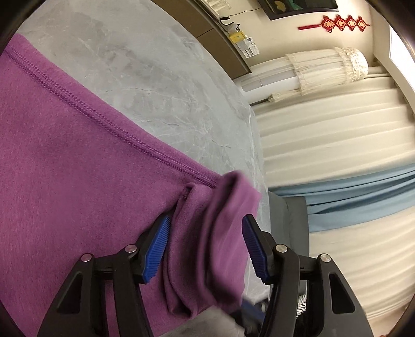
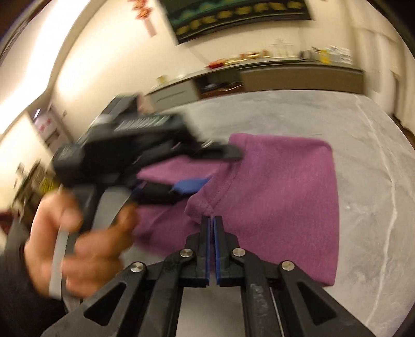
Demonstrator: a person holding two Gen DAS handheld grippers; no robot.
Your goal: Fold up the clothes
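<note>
Closest in the right wrist view, the right gripper (image 2: 213, 220) has its blue-padded fingers pressed nearly together, pinching the stitched edge of a purple fleece garment (image 2: 282, 191) right at their tips. Just left of it, a person's hand (image 2: 85, 233) wraps the handle of the left gripper (image 2: 207, 167), which is blurred; one blue pad (image 2: 190, 185) shows beneath its black upper finger, and the two reach over the garment's near-left part. The garment lies spread on a grey marble-patterned table (image 2: 363, 207), its far edge folded over and its right side running straight toward the camera.

In the left wrist view, the left gripper (image 1: 206, 228) stands spread, its ribbed blue pads (image 1: 157, 248) apart on either side of a bunched fold of the purple fleece (the cloth sits between them, but neither pad clearly presses it). A zipper (image 1: 85, 109) runs diagonally across the flat part of the garment, ending near the bunched fold. Beyond the cloth the bare table surface (image 1: 145, 77) curves away.

Farther off, cream curtains (image 1: 337, 145) and a pale blue curtain (image 1: 363, 197) hang beyond the table, a red knotted ornament (image 1: 339, 23) is on the wall, and a long low cabinet (image 2: 285, 77) with small cluttered items stands along the far wall under a dark framed picture (image 2: 238, 18).
</note>
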